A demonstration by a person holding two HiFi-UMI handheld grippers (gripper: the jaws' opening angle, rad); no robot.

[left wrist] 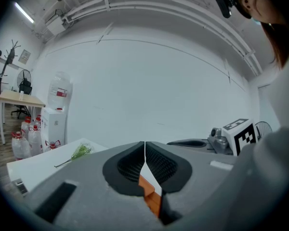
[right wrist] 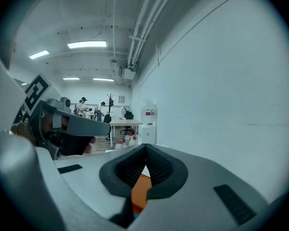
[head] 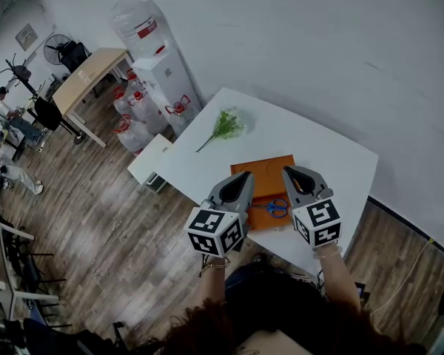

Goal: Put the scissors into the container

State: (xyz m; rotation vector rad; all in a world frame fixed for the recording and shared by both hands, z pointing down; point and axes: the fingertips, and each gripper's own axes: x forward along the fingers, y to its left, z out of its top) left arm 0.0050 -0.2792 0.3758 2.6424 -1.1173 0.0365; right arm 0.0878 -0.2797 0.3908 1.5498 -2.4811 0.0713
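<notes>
Blue-handled scissors lie in the orange tray on the white table, near the tray's front edge. My left gripper hovers over the tray's left side, its jaws shut with nothing between them. My right gripper hangs over the tray's right side, also shut and empty. The scissors sit between and below the two grippers. A strip of the orange tray shows under the left jaws, and the orange tray shows under the right jaws.
A green plant sprig lies on the table's far left part. A water dispenser with bottles stands beyond the table. A wooden desk and office chairs are farther left. The white wall runs along the table's far side.
</notes>
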